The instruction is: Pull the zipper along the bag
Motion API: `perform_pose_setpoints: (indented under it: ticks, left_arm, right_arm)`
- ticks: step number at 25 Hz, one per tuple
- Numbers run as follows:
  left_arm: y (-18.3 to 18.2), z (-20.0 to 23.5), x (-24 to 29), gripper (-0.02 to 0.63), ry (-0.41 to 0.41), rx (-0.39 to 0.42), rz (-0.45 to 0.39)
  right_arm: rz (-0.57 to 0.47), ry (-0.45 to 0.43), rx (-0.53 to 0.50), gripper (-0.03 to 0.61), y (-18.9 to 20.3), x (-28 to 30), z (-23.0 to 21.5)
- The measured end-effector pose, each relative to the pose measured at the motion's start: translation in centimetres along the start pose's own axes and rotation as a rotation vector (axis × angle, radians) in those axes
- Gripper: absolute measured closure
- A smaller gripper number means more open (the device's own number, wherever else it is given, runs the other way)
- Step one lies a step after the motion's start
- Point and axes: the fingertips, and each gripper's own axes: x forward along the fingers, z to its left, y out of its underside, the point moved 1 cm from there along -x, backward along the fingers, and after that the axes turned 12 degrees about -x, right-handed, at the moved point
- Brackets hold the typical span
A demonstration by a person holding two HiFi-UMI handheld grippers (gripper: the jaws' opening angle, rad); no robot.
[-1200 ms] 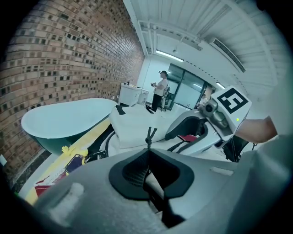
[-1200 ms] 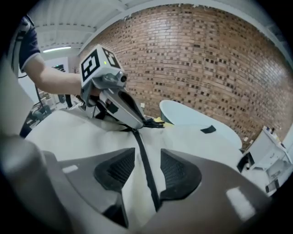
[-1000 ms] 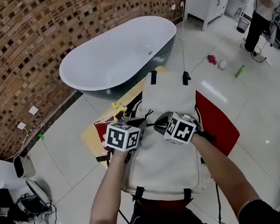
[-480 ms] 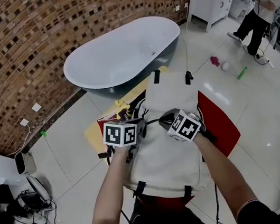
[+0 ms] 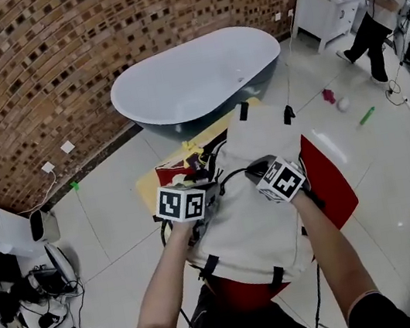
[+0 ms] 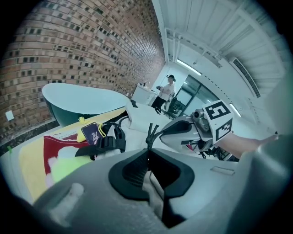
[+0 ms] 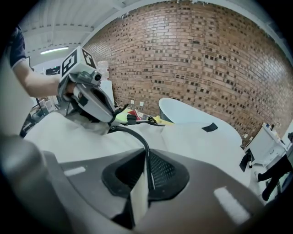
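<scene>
Head view had it all laid out: the white bag point(image 5: 247, 222) lay flat on a red sheet point(image 5: 328, 185), a yellow sheet point(image 5: 148, 186) poking out beside it, on the tiled floor point(image 5: 113, 222) right in front of the bathtub point(image 5: 197, 74) and the brick wall point(image 5: 46, 62). Both grippers were down on the bag's upper half, close together.

And the left gripper point(image 5: 211, 196) was clamped tight. Its own view showed the jaws pressed together on a black cord pull point(image 6: 150, 133), the cord ends sticking out past the tips and white fabric tucked in behind. Over to the right gripper point(image 5: 251, 168): jaws closed as well, pinching the black zipper point(image 7: 130, 132) and a fold of the bag's white cloth. From those tips the zipper line curved away toward the left gripper.

As for writing, slim pickings. Each gripper's marker cube point(image 5: 181, 203) carried only black-and-white square patterns. A dark blue tag point(image 6: 91, 133) among the black straps beside the bag had pale print too small to read.

Far back, a person point(image 5: 380, 7) stood near a white cabinet point(image 5: 323, 9), well apart from the action.
</scene>
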Motion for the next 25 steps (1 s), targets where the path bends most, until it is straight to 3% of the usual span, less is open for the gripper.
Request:
perform_pose_setpoints:
  ticks: [6, 8, 10, 12, 18, 22, 25]
  left_arm:
    - [0.9, -0.2, -0.4, 0.590, -0.013, 0.023, -0.012]
    - [0.8, -0.3, -0.8, 0.559, -0.031, 0.070, -0.026]
    - [0.2, -0.6, -1.5, 0.489, -0.060, 0.135, -0.055]
    - [-0.6, -1.1, -2.3, 0.469, -0.088, 0.203, -0.087]
    - [-2.1, -4.4, -3.9, 0.469, -0.095, 0.339, -0.183]
    - [-3.4, -8.2, -4.9, 0.474, -0.029, 0.389, -0.294]
    - [-3.2, -11.1, -5.0, 0.560, 0.026, 0.410, -0.352]
  right_arm:
    - [0.003, 0.010, -0.021, 0.542, -0.2, 0.1, 0.4]
    - [0.000, 0.042, -0.048, 0.519, -0.4, -0.1, 0.5]
    - [-0.014, 0.076, -0.050, 0.479, -0.7, -0.9, 0.4]
    - [-0.036, 0.109, -0.036, 0.479, -1.3, -2.6, 0.2]
    - [-0.172, 0.248, 0.005, 0.520, -3.5, -8.4, 0.6]
    - [-0.270, 0.341, 0.077, 0.565, -4.0, -12.5, 1.3]
    - [-0.352, 0.378, 0.145, 0.572, -3.7, -15.0, 2.4]
